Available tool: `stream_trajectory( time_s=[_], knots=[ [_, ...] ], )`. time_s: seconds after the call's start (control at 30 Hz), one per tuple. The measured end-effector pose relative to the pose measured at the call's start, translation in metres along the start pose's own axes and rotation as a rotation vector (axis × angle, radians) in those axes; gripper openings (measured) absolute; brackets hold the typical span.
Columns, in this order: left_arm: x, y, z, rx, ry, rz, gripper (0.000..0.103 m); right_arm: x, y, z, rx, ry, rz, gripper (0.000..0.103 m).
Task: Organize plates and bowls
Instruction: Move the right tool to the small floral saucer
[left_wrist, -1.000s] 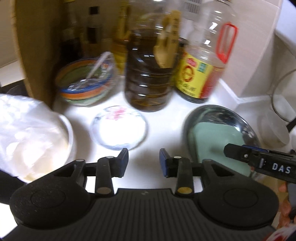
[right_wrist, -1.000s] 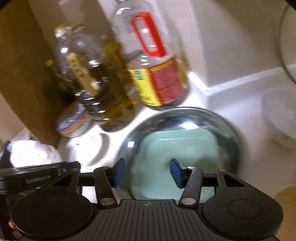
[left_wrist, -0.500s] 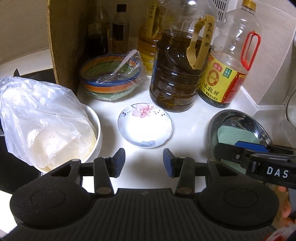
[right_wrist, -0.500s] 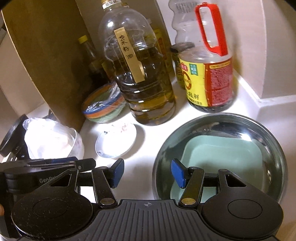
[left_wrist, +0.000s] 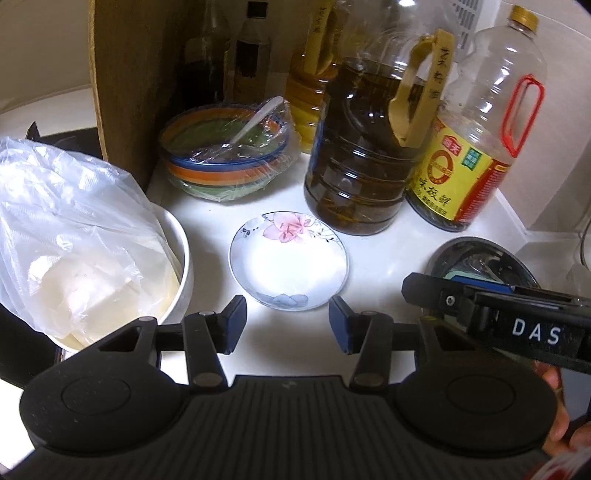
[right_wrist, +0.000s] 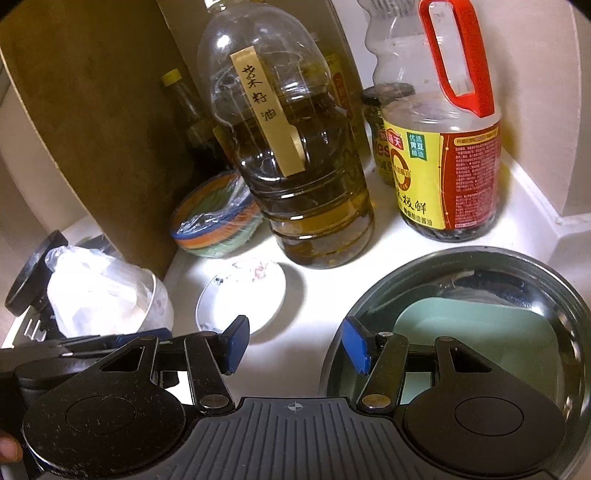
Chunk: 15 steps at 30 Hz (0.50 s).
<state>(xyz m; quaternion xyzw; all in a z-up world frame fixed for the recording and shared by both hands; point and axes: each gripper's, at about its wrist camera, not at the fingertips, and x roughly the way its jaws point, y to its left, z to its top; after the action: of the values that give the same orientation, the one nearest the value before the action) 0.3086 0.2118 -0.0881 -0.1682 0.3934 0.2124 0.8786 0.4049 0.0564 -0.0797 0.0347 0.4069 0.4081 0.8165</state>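
Observation:
A small white saucer (left_wrist: 288, 258) with a pink flower lies on the white counter just beyond my left gripper (left_wrist: 288, 323), whose jaws are opening with nothing between them. Behind the saucer sits a striped bowl (left_wrist: 225, 158) under plastic wrap, with a spoon inside. On the right a steel bowl (right_wrist: 461, 266) holds a pale green square plate (right_wrist: 480, 332). My right gripper (right_wrist: 295, 343) stands open and empty at that bowl's left rim, with the saucer (right_wrist: 243, 295) to its left. In the left wrist view the right gripper's arm hides much of the steel bowl (left_wrist: 454, 247).
A white bowl (left_wrist: 181, 258) holding a plastic bag of food stands at the left. A large oil bottle (left_wrist: 354, 155) and a soy sauce bottle (left_wrist: 465, 166) crowd the back. A wooden board (left_wrist: 125, 74) leans at the back left. A person's fingers show at the lower right.
My left gripper's jaws have spread wider and its view has steadied on the saucer. The right gripper has shifted left, so the steel bowl now sits further right in its view.

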Motion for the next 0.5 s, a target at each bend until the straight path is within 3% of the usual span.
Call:
stream_trajectory(
  time_s=[0.17, 0.27, 0.5],
  knots=[
    [0.009, 0.000, 0.002, -0.038, 0.007, 0.027, 0.044, 0.014, -0.002, 0.005, -0.020, 0.015, 0.012, 0.055],
    [0.015, 0.001, 0.004, -0.067, 0.007, 0.040, 0.044, 0.025, -0.003, 0.009, -0.031, 0.033, 0.024, 0.045],
    [0.025, 0.005, 0.006, -0.126, 0.011, 0.077, 0.038, 0.052, -0.001, 0.018, -0.067, 0.064, 0.040, 0.037]
  ],
)
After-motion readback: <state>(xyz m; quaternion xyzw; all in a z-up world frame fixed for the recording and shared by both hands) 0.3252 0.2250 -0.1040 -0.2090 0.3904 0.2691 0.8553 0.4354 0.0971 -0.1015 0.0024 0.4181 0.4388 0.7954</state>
